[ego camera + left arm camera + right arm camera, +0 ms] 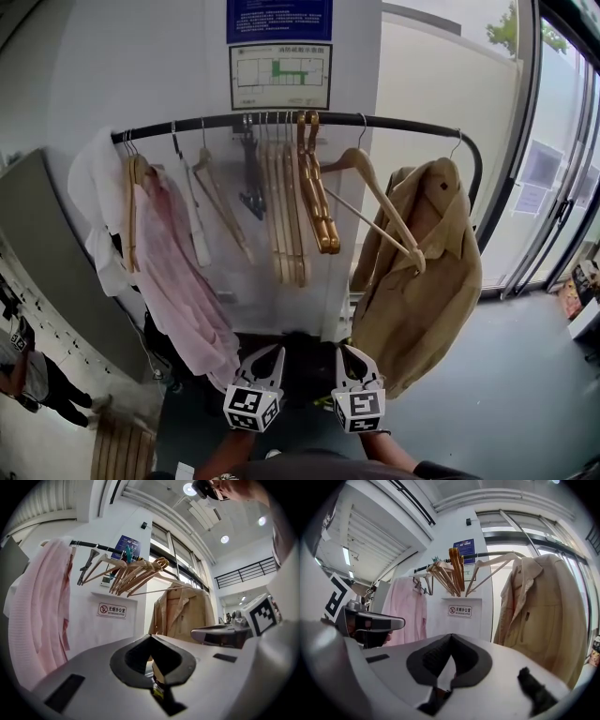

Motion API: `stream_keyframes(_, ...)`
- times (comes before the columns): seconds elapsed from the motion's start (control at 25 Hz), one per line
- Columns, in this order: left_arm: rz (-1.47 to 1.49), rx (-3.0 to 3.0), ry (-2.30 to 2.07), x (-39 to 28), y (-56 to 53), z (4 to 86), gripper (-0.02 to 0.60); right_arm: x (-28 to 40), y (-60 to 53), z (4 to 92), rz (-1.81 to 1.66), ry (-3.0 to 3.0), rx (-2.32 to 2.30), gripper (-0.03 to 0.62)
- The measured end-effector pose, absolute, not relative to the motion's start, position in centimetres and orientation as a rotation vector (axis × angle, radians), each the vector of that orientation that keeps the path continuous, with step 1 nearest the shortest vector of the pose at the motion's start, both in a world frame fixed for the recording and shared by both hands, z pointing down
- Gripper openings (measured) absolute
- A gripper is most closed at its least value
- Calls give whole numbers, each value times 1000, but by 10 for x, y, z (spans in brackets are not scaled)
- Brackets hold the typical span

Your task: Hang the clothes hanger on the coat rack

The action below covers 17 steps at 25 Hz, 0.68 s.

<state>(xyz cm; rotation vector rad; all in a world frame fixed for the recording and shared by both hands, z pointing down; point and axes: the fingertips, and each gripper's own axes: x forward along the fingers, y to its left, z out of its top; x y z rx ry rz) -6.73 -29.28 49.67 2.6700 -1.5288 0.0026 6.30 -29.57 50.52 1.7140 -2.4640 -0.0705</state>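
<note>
Both grippers sit low and side by side; the left gripper [272, 356] and the right gripper [349, 354] each have jaws pressed together on nothing. The coat rack [281, 119] rail runs 9-to-3, high at 12 o'clock from them; a bare wooden hanger [386, 208] is already hooked there at 1 o'clock, slanting 10-to-4. The right gripper looks nearer.

The black coat rack rail [394, 121] runs level and bends down at its right end. Hung on it, left to right: white garment [98, 187], pink garment [183, 272], bunched wooden hangers [286, 206], one tilted hanger [375, 202], tan jacket [422, 272]
</note>
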Motion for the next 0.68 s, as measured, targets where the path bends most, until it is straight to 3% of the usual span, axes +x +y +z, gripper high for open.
stream_keyframes(0.68, 22, 2685, -1540, -67, -293, 493, 2, 62, -298, 490, -90, -2505, 1717, 14)
